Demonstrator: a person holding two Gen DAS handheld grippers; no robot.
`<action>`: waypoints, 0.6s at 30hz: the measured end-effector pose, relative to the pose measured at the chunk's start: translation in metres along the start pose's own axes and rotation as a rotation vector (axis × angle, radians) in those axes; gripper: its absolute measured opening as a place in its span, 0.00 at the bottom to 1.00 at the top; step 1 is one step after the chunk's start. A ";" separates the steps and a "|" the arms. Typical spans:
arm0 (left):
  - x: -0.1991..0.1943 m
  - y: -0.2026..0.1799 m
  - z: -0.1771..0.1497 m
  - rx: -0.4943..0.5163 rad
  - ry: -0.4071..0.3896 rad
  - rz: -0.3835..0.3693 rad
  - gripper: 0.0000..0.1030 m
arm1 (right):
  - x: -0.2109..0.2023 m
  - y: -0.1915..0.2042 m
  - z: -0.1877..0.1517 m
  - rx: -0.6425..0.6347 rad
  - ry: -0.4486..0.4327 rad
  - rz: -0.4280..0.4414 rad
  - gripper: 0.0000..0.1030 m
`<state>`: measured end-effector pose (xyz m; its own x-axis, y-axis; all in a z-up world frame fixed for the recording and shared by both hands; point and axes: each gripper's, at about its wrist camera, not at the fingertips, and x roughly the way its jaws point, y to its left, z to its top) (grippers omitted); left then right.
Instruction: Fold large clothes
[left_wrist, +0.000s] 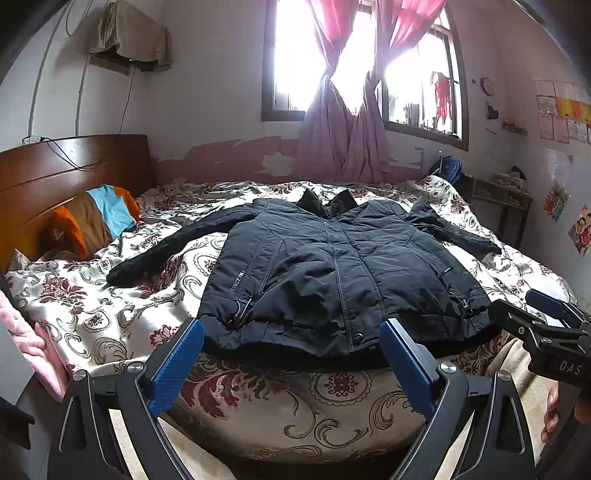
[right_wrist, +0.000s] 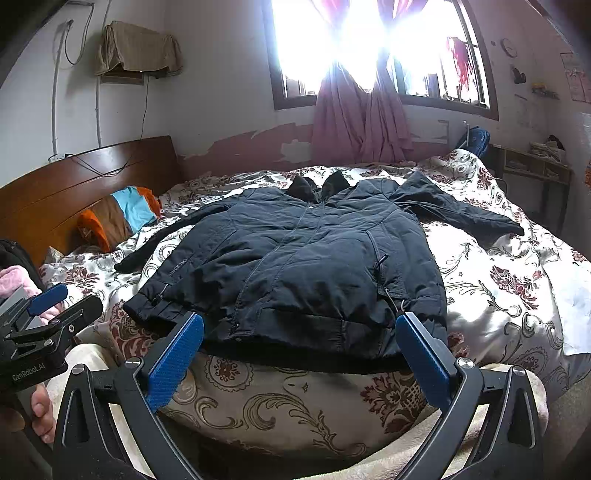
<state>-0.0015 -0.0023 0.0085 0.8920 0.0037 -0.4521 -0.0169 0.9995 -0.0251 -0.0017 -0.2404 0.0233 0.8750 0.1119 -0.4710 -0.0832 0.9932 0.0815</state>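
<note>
Black jacket (left_wrist: 332, 266) flat on the bed (left_wrist: 110, 295)
"SINCE 19.." near jacket hem; left hand-held gripper (left_wrist: 291, 365) and right hand-held gripper (right_wrist: 299, 362) released before hem

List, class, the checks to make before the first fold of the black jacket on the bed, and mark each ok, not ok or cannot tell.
1. Jacket lies flat, front up: ok.
2. Both sleeves spread outward: ok.
3. Left gripper open, holding nothing: ok.
4. Right gripper open, holding nothing: ok.
5. Zip closed the whole way: cannot tell.
6. Hem smooth: not ok, it is rumpled.
</note>
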 end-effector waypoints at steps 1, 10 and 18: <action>0.000 0.000 0.000 0.001 -0.001 0.001 0.93 | 0.000 0.000 0.000 0.000 0.001 0.000 0.99; -0.001 0.003 0.004 -0.006 0.021 -0.009 0.93 | 0.014 0.005 -0.005 0.017 0.071 -0.038 0.99; 0.031 0.011 -0.004 -0.015 0.150 -0.021 0.93 | 0.040 -0.017 -0.008 0.069 0.195 -0.076 0.99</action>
<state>0.0239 0.0088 -0.0097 0.8145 -0.0224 -0.5797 -0.0073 0.9988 -0.0489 0.0308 -0.2529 -0.0042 0.7682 0.0472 -0.6385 0.0187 0.9952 0.0960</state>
